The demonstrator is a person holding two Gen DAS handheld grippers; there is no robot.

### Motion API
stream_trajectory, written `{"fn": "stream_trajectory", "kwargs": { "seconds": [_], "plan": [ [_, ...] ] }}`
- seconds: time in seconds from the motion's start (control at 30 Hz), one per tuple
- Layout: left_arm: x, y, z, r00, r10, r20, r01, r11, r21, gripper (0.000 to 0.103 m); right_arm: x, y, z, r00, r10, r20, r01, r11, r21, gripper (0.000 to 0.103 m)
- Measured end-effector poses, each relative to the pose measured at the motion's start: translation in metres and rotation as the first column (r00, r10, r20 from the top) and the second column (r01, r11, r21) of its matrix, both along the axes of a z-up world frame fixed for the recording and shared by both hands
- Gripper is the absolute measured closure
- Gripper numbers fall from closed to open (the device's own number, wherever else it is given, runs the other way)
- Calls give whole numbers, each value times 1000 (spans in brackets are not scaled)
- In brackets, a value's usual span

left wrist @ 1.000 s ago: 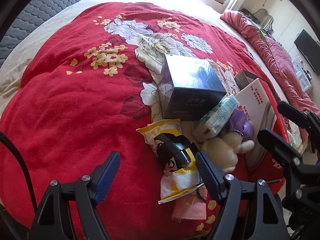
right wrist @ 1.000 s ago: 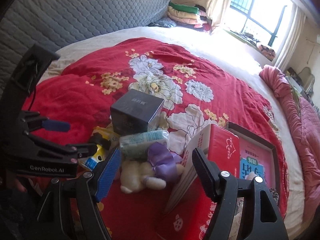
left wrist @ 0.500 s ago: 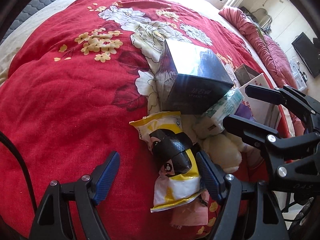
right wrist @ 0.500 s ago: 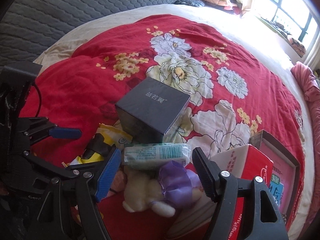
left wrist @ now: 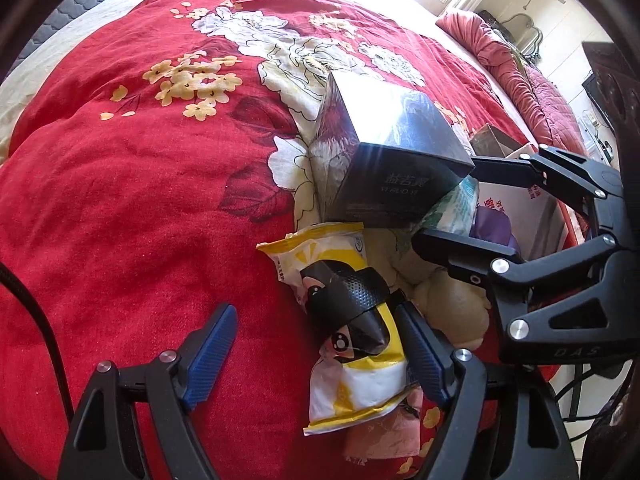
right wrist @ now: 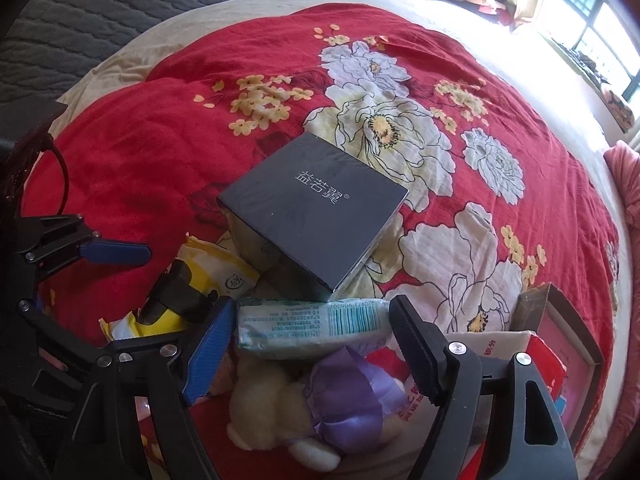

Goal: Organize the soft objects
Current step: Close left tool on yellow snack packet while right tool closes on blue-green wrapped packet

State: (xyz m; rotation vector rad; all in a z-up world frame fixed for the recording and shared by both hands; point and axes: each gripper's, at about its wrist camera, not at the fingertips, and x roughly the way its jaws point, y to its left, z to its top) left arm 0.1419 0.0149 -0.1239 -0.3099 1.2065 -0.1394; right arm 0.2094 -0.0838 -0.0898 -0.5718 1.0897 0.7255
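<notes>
A pile lies on the red floral quilt (left wrist: pixel 120 184). It holds a dark box (right wrist: pixel 316 212), a green tissue pack (right wrist: pixel 312 326), a cream plush toy with a purple bow (right wrist: pixel 344 404) and a yellow-and-white snack bag (left wrist: pixel 352 344). My right gripper (right wrist: pixel 310 346) is open and straddles the tissue pack, just above the plush toy. My left gripper (left wrist: pixel 316 356) is open, its right finger beside the snack bag. The right gripper also shows in the left wrist view (left wrist: pixel 448 200), reaching under the dark box (left wrist: pixel 392 160).
A red-and-white carton (right wrist: pixel 520 360) and a brown-framed pink box (right wrist: pixel 568 328) lie at the right of the pile. A grey quilted headboard (right wrist: pixel 120 12) runs along the back. A pink blanket (left wrist: pixel 520 72) lies along the bed's far right side.
Both grippers have moved forward and down toward the pile. The right gripper now brackets the tissue pack. Both stay open.
</notes>
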Motion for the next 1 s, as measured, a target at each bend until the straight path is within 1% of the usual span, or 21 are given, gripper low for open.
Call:
{"fn": "stream_trajectory", "kwargs": {
  "seconds": [0.17,0.3,0.4,0.43,0.5,0.57,0.63,0.7,0.8,1.0],
  "plan": [
    [1,2,-1,1000,7,-4,-7,1000,-11,23,6,7,-11,999,38,-23,-40,996,-77,24],
    [2,1,-2,1000,10,2,-10,1000,-6,23,6,6,-12,999,39,-24,-41,996,-82,24],
    [1,0,-2,1000,10,9,-10,1000,-1,24,9,-1,-8,999,-8,-33,6,998,-55,28],
    [2,-1,-2,1000,7,15,-7,1000,-2,27,9,-3,-5,999,-17,-28,16,999,-43,29],
    [3,-1,-2,1000,7,22,-7,1000,-20,35,6,-7,1,999,-33,-14,33,999,-22,31],
    [6,-1,-3,1000,5,23,-4,999,-52,50,4,-13,7,999,-50,-3,50,999,6,31],
    [8,-1,-4,1000,-1,21,3,997,-74,57,1,-18,14,998,-69,12,69,997,32,32],
    [9,-3,-4,999,-10,30,12,998,-69,60,-2,-23,21,995,-92,34,90,994,59,32],
    [8,-1,-4,999,-5,37,8,996,-87,64,-6,-32,32,988,-144,51,138,985,103,32],
    [0,-1,12,996,-4,86,8,999,-52,64,-20,-43,58,974,-206,98,185,964,189,32]
  ]
}}
